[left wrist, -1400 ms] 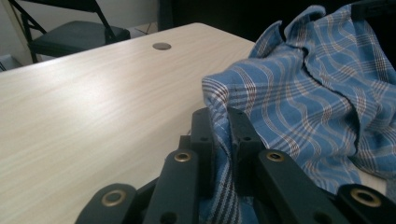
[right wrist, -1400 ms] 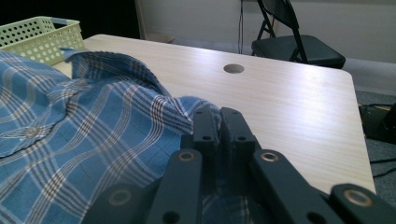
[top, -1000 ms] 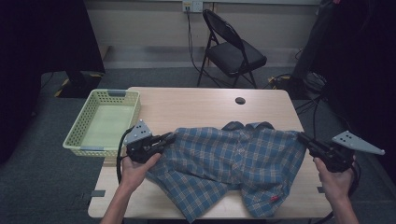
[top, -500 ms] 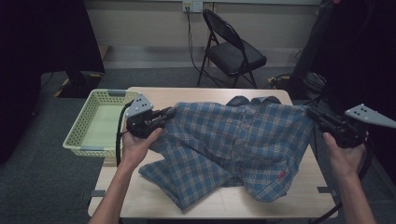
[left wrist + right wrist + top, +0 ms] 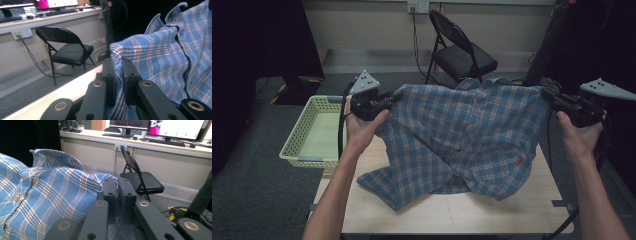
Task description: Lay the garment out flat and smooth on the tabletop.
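Hanging between two grippers, a blue plaid shirt (image 5: 462,135) is being held up above a wooden table (image 5: 452,215), its upper edge stretched level and its lower part lying crumpled on the tabletop. The left gripper (image 5: 393,98) is pinching the shirt's left shoulder; in the left gripper view its jaws are standing closed on a fold of the fabric (image 5: 150,65), which is bunching up between them. The right gripper (image 5: 549,96) is pinching the opposite shoulder; in the right gripper view its jaws are likewise closed, with plaid cloth (image 5: 50,192) caught between them and the collar (image 5: 53,157) rising behind. A small red tag (image 5: 518,160) is showing near the shirt's right hem. The left hand (image 5: 362,125) and right hand (image 5: 582,137) are gripping the tools from below, forearms reaching in from the near edge. A yellow-green basket (image 5: 307,135) is sitting at the table's left end, just beside the shirt. A black folding chair (image 5: 459,50) is standing on the floor beyond the table, near a wall socket (image 5: 418,6) with a cable hanging from it.
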Motion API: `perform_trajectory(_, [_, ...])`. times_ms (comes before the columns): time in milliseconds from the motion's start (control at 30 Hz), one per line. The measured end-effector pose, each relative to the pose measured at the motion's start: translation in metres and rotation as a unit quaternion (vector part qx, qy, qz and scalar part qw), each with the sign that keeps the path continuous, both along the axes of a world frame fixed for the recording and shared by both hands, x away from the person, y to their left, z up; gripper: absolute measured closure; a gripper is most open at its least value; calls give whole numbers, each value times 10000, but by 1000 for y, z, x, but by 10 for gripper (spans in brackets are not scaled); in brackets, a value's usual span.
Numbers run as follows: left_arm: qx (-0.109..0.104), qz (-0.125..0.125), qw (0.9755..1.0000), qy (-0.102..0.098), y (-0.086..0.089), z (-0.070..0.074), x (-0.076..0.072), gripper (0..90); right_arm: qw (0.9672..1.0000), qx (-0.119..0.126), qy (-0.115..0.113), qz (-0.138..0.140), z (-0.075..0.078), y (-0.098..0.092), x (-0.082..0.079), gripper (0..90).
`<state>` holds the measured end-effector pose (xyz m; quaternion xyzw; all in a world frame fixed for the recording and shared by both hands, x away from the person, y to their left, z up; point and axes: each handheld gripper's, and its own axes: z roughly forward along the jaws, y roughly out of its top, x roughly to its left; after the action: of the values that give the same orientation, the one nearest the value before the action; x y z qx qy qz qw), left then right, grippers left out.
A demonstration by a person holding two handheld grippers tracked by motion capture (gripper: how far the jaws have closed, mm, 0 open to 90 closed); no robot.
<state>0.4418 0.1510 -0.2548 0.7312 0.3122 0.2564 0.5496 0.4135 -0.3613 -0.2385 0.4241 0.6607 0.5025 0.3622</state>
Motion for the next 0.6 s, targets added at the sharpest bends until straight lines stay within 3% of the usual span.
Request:
perform_trajectory(200, [-50,126,9999,-16,-1,16,26,825,9999,2,28,-139,12,1,24,861])
perform_trajectory(233, [-52,161,9998,-39,-2,18,31,825,9998,-1,56,-214,15,2,35,861])
perform_trajectory(267, [-71,233,9997,-46,-3,18,44,824,9997,-14,79,-236,17,3,40,861])
perform_trajectory(300, [-71,233,9997,-46,-3,18,44,821,9997,-14,79,-236,17,3,40,861])
perform_trajectory(333, [-84,269,9996,-61,-3,16,51,816,9994,-60,117,-317,18,5,53,861])
perform_trajectory(400, [-73,493,9988,6,-5,5,68,786,9992,-56,149,-364,17,6,60,860])
perform_trajectory(433, [-34,725,9973,52,-7,-2,76,603,9986,-119,283,-437,7,7,78,809])
perform_trajectory(467, [15,862,9961,162,-8,-11,84,552,9975,-142,430,-543,-1,7,88,699])
perform_trajectory(500, [-9,890,9956,295,-9,-19,89,552,9975,-142,430,-543,-1,7,88,699])
perform_trajectory(567, [-99,902,9949,442,-10,-33,94,474,9936,-269,713,-835,-18,10,103,536])
perform_trajectory(600, [-79,828,9954,478,-12,-37,95,446,9940,-221,848,-660,-34,13,108,535])
